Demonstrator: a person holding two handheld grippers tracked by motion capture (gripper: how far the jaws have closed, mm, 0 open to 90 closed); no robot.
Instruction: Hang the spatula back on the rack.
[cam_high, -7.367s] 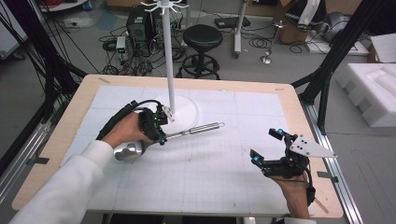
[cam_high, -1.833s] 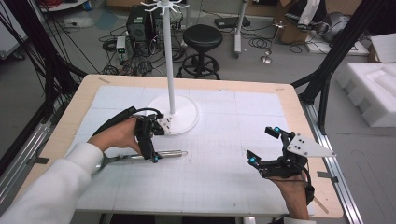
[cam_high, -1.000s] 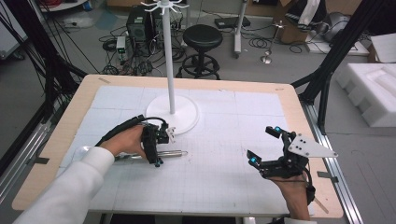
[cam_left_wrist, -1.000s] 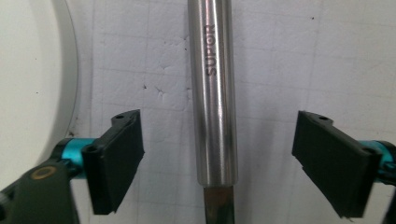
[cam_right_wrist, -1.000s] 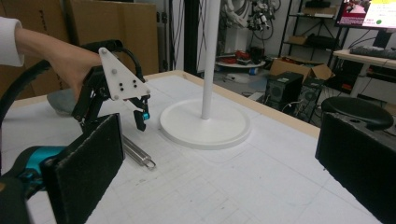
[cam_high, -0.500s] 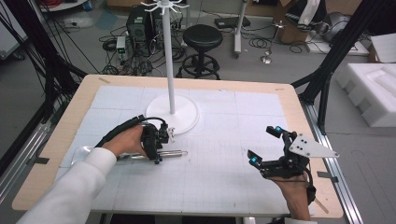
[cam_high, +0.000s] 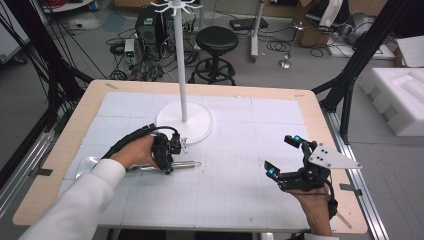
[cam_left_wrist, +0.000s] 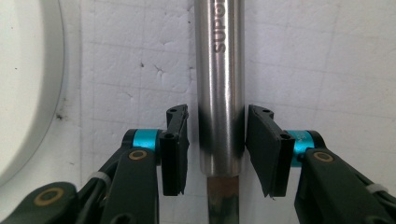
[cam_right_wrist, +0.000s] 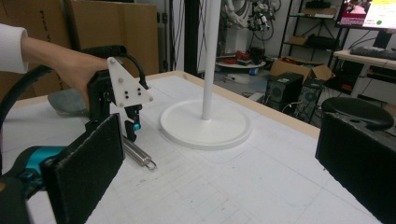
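A steel ladle lies flat on the white mat, its handle (cam_high: 186, 164) pointing right and its bowl (cam_high: 87, 166) to the left behind my sleeve. My left gripper (cam_high: 170, 154) points down over the handle. In the left gripper view the handle (cam_left_wrist: 219, 70) runs between the pads of the left gripper (cam_left_wrist: 217, 114). The jaws have just been closing: one pad (cam_left_wrist: 261, 144) is at the steel and a thin gap shows on the other side. My right gripper (cam_high: 283, 155) hovers open and empty at the front right. From the right gripper (cam_right_wrist: 219, 140), the left gripper (cam_right_wrist: 131, 125) and the handle (cam_right_wrist: 140, 157) are visible.
A white stand with a round base (cam_high: 195, 131) and a tall pole (cam_high: 181, 60) sits at the middle back of the mat, just beyond the left gripper. The table's wooden rim (cam_high: 320, 125) frames the mat. A stool (cam_high: 216, 40) and cables are on the floor behind.
The ladle, held close to the stand's base at first, now lies on the mat nearer the front. The left hand has kept still over the handle during the last second. The right hand is unchanged.
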